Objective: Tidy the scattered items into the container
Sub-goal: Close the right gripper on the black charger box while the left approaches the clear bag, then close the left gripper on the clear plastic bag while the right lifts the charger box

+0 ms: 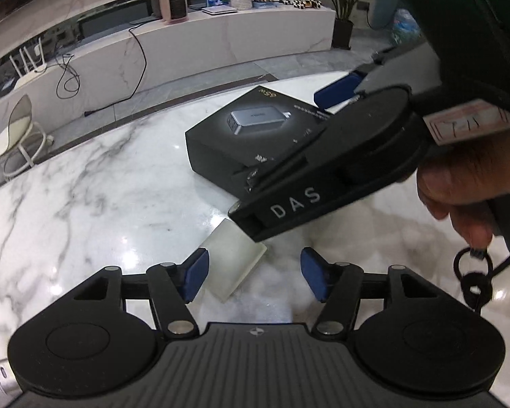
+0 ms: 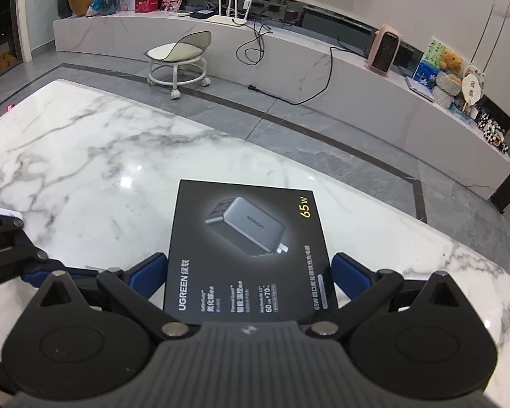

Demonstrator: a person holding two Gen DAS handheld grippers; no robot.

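The right hand-held gripper (image 2: 250, 272) straddles a black charger box (image 2: 248, 248) lying flat on the marble worktop (image 2: 85, 156). Its blue pads (image 2: 146, 272) sit just beside the box's two side edges; whether they actually press the box cannot be told. In the left wrist view, the left hand-held gripper (image 1: 255, 275) hangs with its jaws spread and nothing between the fingertips. Just ahead of its left finger, a translucent white flat piece (image 1: 234, 261) lies on the worktop. The box lies farther ahead, partly covered by the right hand-held gripper.
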